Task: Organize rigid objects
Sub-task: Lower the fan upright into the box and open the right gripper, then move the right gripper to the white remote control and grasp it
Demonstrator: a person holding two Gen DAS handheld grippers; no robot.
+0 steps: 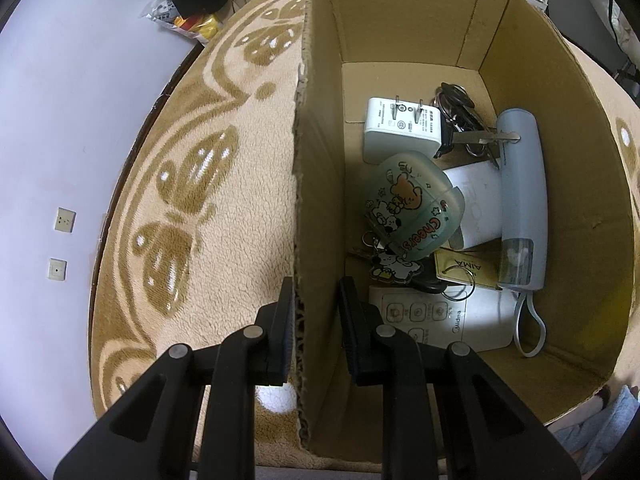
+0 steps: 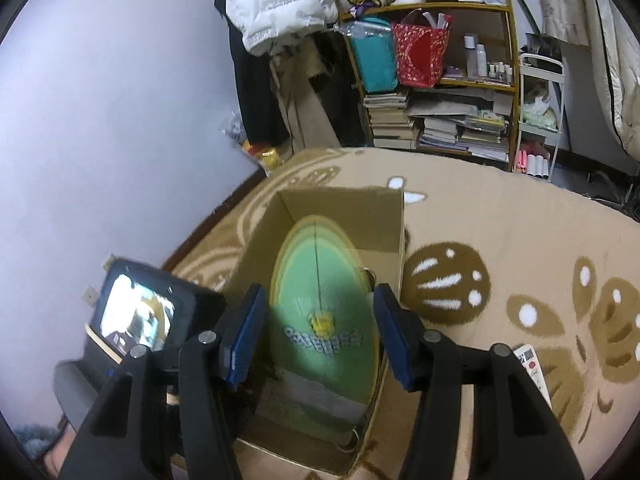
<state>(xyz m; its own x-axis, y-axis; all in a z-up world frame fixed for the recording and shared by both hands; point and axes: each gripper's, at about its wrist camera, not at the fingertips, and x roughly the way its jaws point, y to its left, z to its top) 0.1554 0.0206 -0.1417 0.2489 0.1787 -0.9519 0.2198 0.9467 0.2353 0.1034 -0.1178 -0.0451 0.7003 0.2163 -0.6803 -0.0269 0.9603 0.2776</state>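
Observation:
An open cardboard box [image 1: 400, 20] stands on a beige patterned blanket [image 1: 224, 208]. Inside lie a white plug charger [image 1: 400, 128], a bunch of keys [image 1: 460, 112], a pale blue cylinder with a strap [image 1: 524, 200], a cartoon earbud case [image 1: 412, 208], a dog keychain [image 1: 396, 268] and a white remote [image 1: 432, 316]. My left gripper [image 1: 317, 282] straddles the box's left wall, open, with a gap on the inner side. My right gripper [image 2: 319, 288] hangs open over the box [image 2: 340, 208]. A blurred green oval disc [image 2: 324, 300] sits between its fingers.
A white remote [image 2: 532, 368] lies on the blanket to the right of the box. The wall [image 2: 100, 120] runs close on the left. Behind stand a shelf [image 2: 440, 80] with books and bags, and a white cart [image 2: 540, 120]. A person's slippered foot [image 1: 608, 412] is near the box corner.

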